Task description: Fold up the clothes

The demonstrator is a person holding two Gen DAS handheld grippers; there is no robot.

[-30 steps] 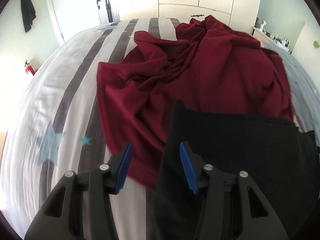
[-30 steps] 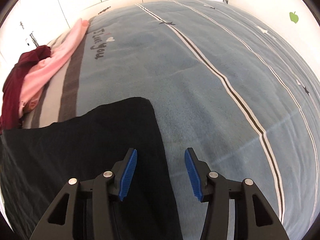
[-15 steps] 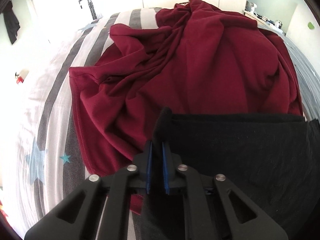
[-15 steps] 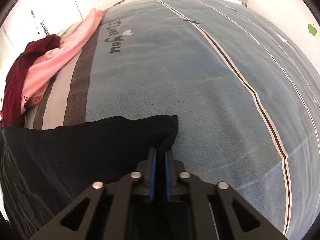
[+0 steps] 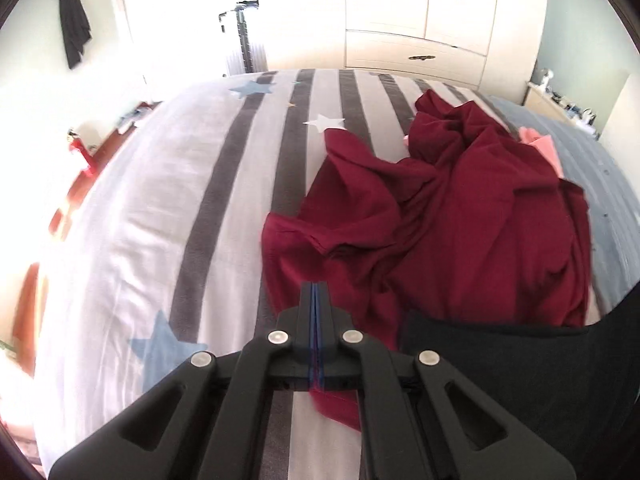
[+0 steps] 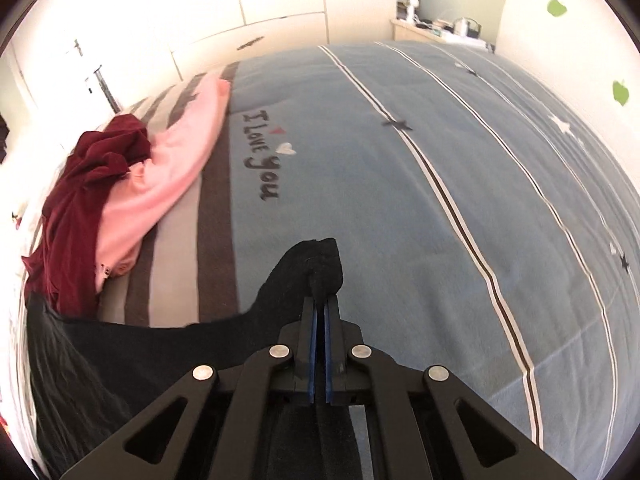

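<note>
Both pairs of jaws, apart a second ago, are now together: the right gripper is clamped on a corner of the black garment, which bunches up out of its tips clear of the bed, while the left gripper has shut with nothing visible between its pads (the black corner it pinched half a second ago now lies beside it). Behind the black garment sits the maroon garment; the left grip probably needs retaking before folding.

Bright room: cream wardrobe behind the bed, pale green wall
</note>
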